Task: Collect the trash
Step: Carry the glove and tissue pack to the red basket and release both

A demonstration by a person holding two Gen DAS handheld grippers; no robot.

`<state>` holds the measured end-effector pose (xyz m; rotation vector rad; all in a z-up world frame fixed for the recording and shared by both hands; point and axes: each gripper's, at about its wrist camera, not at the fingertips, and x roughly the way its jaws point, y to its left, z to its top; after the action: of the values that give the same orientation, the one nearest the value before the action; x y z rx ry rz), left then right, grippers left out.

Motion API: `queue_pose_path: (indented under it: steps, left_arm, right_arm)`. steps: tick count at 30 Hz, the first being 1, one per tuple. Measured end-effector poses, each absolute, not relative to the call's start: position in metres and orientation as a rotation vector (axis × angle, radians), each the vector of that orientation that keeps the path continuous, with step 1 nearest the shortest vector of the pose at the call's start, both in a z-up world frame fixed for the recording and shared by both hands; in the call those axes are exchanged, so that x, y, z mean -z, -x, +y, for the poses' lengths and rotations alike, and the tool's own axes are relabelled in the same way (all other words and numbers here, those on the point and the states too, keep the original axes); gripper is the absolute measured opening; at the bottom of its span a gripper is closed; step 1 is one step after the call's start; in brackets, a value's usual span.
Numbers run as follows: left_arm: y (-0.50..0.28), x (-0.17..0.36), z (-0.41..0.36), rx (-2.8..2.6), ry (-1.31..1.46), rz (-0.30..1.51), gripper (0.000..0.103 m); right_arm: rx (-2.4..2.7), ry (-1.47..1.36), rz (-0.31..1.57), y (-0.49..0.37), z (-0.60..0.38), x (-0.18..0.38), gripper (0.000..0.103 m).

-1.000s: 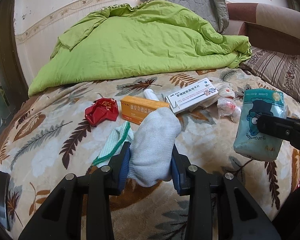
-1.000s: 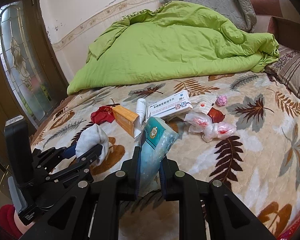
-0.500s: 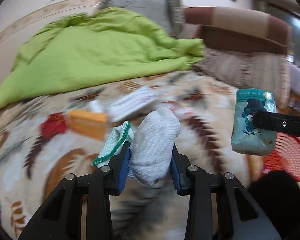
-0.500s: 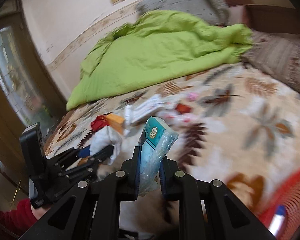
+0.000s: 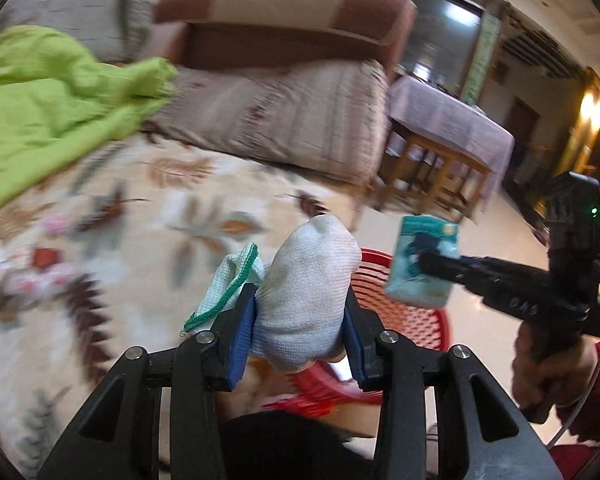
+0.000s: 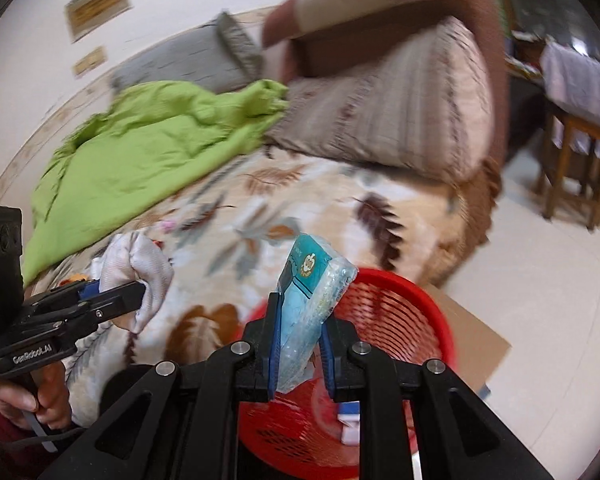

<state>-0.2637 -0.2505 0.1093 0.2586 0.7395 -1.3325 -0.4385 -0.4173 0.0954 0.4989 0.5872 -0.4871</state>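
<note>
My left gripper (image 5: 300,312) is shut on a white sock (image 5: 308,280) with a green-edged cuff, held in the air near the bed's edge. That gripper and the sock (image 6: 140,268) show at the left of the right wrist view. My right gripper (image 6: 298,340) is shut on a teal tissue pack (image 6: 308,292), which hangs over a red plastic basket (image 6: 416,308) on the floor. The left wrist view has the pack (image 5: 424,260) at right, above the basket (image 5: 404,316). Some items lie in the basket's bottom.
The bed (image 6: 300,208) with its leaf-print blanket holds a green quilt (image 6: 148,148) and blurred small litter (image 5: 40,264). A striped cushion (image 6: 384,116) and brown headboard lie beyond. Flat cardboard (image 6: 476,340) sits under the basket. A cloth-covered wooden table (image 5: 448,132) stands on the tiled floor.
Both grippers have swung right, from over the bed's litter to the bed's edge. The red basket has come into view under the tissue pack. Both grips are unchanged.
</note>
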Motion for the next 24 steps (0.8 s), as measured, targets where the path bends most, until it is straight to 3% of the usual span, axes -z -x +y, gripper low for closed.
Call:
queue_pose_path:
  steps: [1, 3, 5, 10, 19, 24]
  left_arm:
    - [0.272, -0.106, -0.263, 1.353, -0.265, 0.760, 0.038]
    - [0.280, -0.101, -0.278, 1.374, -0.275, 0.798, 0.055]
    - [0.285, -0.097, -0.286, 1.371, -0.277, 0.816, 0.062]
    - [0.275, -0.104, -0.271, 1.335, -0.244, 0.815, 0.063]
    - [0.223, -0.110, -0.189, 1.107, -0.170, 0.774, 0.071]
    - [0.185, -0.095, -0.129, 0.944, -0.125, 0.800, 0.071]
  right_arm:
    - [0.495, -0.516, 0.595, 0.441, -0.422, -0.091, 0.020]
    - [0.515, -0.530, 0.629, 0.442, -0.433, -0.083, 0.028]
    - [0.550, -0.535, 0.623, 0.448, -0.438, -0.080, 0.036]
    - [0.561, -0.516, 0.596, 0.446, -0.440, -0.085, 0.043]
    - [0.347, -0.490, 0.576, 0.389, -0.394, -0.101, 0.046]
    - [0.215, -0.420, 0.609, 0.342, -0.351, -0.103, 0.065]
